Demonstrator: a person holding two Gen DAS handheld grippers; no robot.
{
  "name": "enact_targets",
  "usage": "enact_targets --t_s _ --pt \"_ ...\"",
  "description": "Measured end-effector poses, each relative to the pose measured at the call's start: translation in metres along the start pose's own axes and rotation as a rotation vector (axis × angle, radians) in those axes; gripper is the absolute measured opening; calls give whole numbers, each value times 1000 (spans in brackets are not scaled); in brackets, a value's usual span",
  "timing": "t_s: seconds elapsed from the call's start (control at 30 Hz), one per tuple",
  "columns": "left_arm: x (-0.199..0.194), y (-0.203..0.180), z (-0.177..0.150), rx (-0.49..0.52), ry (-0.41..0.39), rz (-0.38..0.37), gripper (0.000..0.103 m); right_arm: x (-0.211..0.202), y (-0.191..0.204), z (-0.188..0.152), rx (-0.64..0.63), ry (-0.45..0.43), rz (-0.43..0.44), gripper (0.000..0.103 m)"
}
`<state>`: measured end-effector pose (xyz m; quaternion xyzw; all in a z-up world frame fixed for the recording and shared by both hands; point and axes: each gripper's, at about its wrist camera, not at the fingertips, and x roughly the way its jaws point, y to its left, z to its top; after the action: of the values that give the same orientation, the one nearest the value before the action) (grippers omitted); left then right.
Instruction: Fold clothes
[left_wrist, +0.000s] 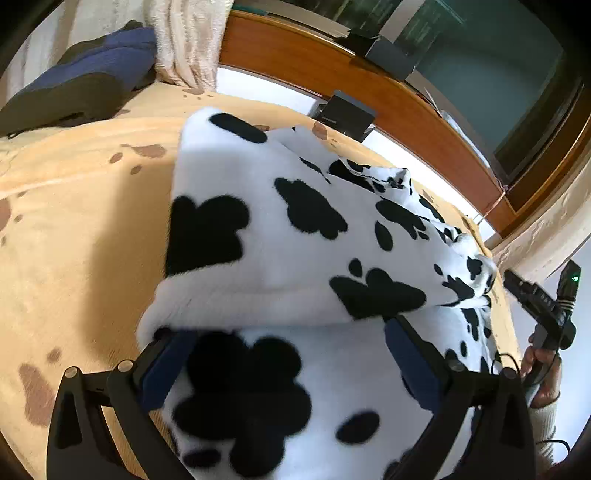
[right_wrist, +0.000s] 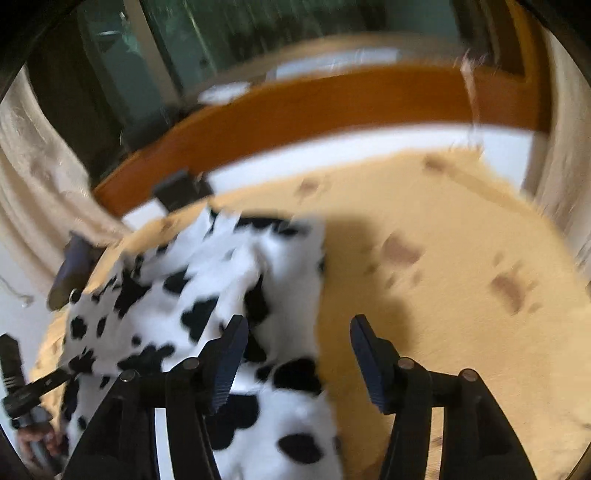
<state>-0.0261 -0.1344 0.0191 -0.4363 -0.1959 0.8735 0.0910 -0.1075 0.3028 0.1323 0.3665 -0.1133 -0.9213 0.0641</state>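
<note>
Cow-print fleece garment (left_wrist: 295, 236) lies on the bed (left_wrist: 74, 229), over a tan spotted blanket; it sits toward the bed's far edge, near the wooden headboard (left_wrist: 332, 62), with its long axis running from the near edge of the bed toward that far edge. One layer is already folded over: a thick doubled edge crosses the left wrist view just ahead of the left tool (left_wrist: 291, 343). Left tool: jaws stand wide apart, one pad at each end of that doubled edge, fleece between them, pads not seen pressing on it, so I read it as unclamped. Right tool (right_wrist: 299, 358): jaws apart, nothing gripped; the garment's right-hand edge (right_wrist: 321, 280) passes between them, the left pad over fleece, the right pad over bare blanket. The view is motion-blurred, so contact is not readable. The person's hand (left_wrist: 541, 373) carries the right tool at the garment's right side. Judgement: the next fold turns on the garment lying ahead of and between both tools, the left one centred on it, the right one at its side edge and nearer free cloth. Containers: none seen. A dark blue and olive garment (left_wrist: 85, 74) lies at the far left corner of the bed, well apart.
</note>
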Motion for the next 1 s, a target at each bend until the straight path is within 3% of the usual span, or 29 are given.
enact_targets --t_s 0.07,0.17,0.27,0.33,0.43,0.53,0.63,0.73,0.9,1.0 --pt "-13 0 -1 -13 -25 -8 103 -12 11 7 -26 -65 45 60" --pt "-27 -10 10 -7 -96 -21 103 -5 40 16 -138 -69 150 60" --pt "-42 -20 21 0 -169 -34 103 31 66 13 -278 41 150 60" --pt "-33 -26 38 25 -201 -15 103 59 72 3 -348 144 73 60" --pt "0 -16 58 13 -149 39 103 73 54 -8 -331 207 35 60" --pt "42 16 64 -66 -44 127 103 70 29 -13 -255 229 99 60" --pt "45 24 58 -29 -84 178 103 69 30 -17 -281 231 104 60" --pt "39 34 59 -73 -77 153 102 66 39 -15 -317 243 75 60" --pt "22 44 66 -172 -89 149 103 44 46 5 -313 120 44 60" --pt "13 30 74 -164 -137 144 103 36 58 20 -323 39 69 60"
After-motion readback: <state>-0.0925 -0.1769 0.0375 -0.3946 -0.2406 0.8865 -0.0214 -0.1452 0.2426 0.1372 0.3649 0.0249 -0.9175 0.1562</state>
